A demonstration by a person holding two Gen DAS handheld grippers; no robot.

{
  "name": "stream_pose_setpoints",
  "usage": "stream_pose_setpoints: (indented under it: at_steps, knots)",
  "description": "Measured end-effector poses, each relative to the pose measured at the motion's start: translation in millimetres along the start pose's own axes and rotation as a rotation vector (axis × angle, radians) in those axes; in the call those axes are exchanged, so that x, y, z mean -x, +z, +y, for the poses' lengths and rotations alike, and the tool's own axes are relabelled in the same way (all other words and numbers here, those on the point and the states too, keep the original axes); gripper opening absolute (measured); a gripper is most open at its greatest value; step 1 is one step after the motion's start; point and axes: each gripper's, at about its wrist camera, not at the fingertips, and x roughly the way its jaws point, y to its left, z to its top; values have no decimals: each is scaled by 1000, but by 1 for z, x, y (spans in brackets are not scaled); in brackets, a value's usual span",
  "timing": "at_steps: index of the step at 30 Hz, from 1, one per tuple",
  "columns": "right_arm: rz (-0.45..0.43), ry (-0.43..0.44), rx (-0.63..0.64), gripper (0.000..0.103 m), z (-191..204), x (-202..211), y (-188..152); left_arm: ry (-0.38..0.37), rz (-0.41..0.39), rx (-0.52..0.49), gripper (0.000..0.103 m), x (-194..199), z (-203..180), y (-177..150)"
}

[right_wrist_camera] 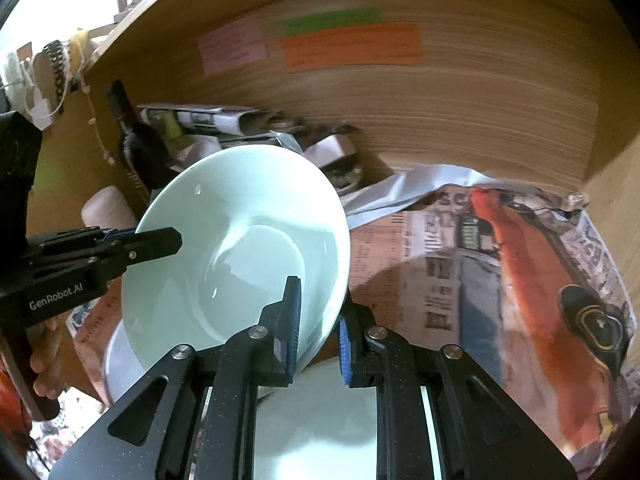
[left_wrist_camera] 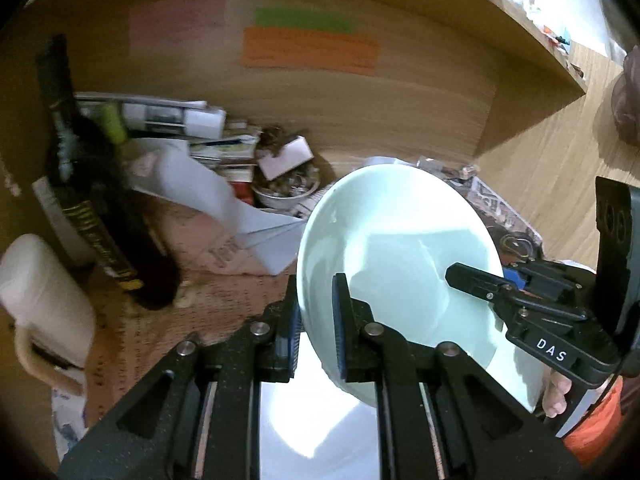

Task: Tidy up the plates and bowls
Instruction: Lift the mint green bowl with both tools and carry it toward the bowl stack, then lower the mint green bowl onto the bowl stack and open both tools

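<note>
Pale green bowl (left_wrist_camera: 400,248) was held tilted above newspaper-lined wooden shelf (left_wrist_camera: 400,112), gripped from both sides. Left gripper (left_wrist_camera: 318,320) was clamped on bowl's left rim, one blue-padded finger inside, one outside. Right gripper (right_wrist_camera: 320,320) was clamped on opposite rim likewise. White plate (right_wrist_camera: 320,420) lay beneath bowl, whether touching not clear. Dark bottle (left_wrist_camera: 92,200) stood at left, well apart. Small bowl of clutter (left_wrist_camera: 286,190) sat behind. Coloured paper notes (left_wrist_camera: 310,46) were stuck on shelf back.
</note>
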Motion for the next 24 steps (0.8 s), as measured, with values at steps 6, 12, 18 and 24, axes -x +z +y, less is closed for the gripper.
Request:
stream_pose_setpoints:
  at_steps: [6,12,18,24]
  knots:
    - [-3,44,22,15,24,-7,-2,55,-44,9,12,20,24,-10]
    - [10,70,49,15,42,-12,-7,58,-54,45,12,35,39,-26]
    - [25,85,65,15,55,-15,-16,55,-58,68,12,40,49,-39]
    - [50,94,69,15,61,-18,-27,48,-54,69,12,42,54,-54]
